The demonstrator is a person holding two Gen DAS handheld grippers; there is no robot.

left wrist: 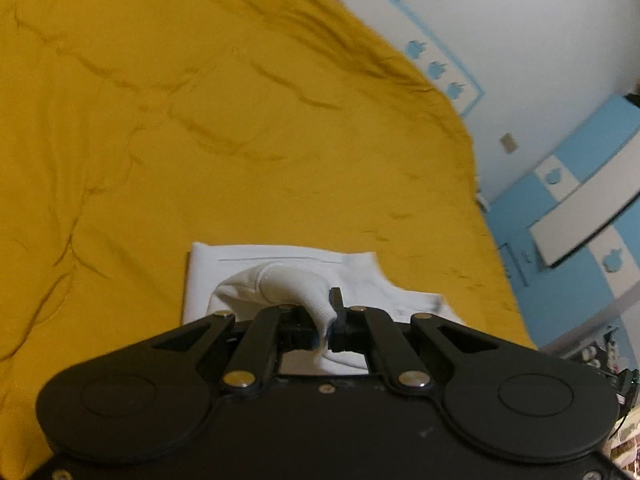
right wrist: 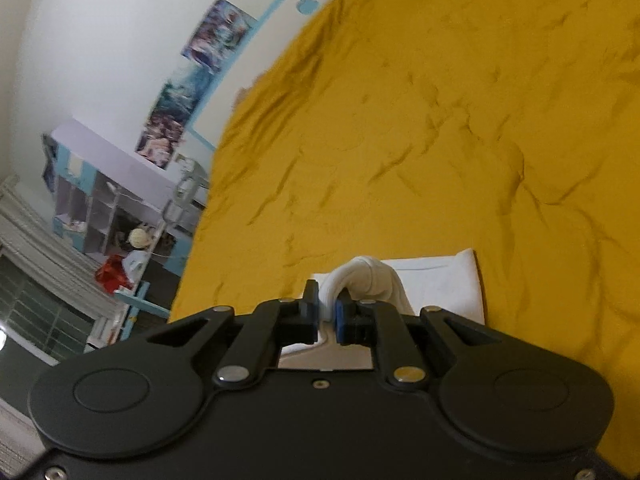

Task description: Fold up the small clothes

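Observation:
A small white garment lies on a mustard-yellow bedspread, close in front of both grippers. My left gripper is shut on a bunched fold of the white garment, lifted a little off the flat part. In the right wrist view the same white garment lies on the bedspread. My right gripper is shut on another raised fold of it. The garment's near edge is hidden behind both gripper bodies.
The bedspread is wrinkled and fills most of both views. A white wall with blue trim and blue-white furniture lie to the right. A shelf unit, posters and a window blind lie to the left.

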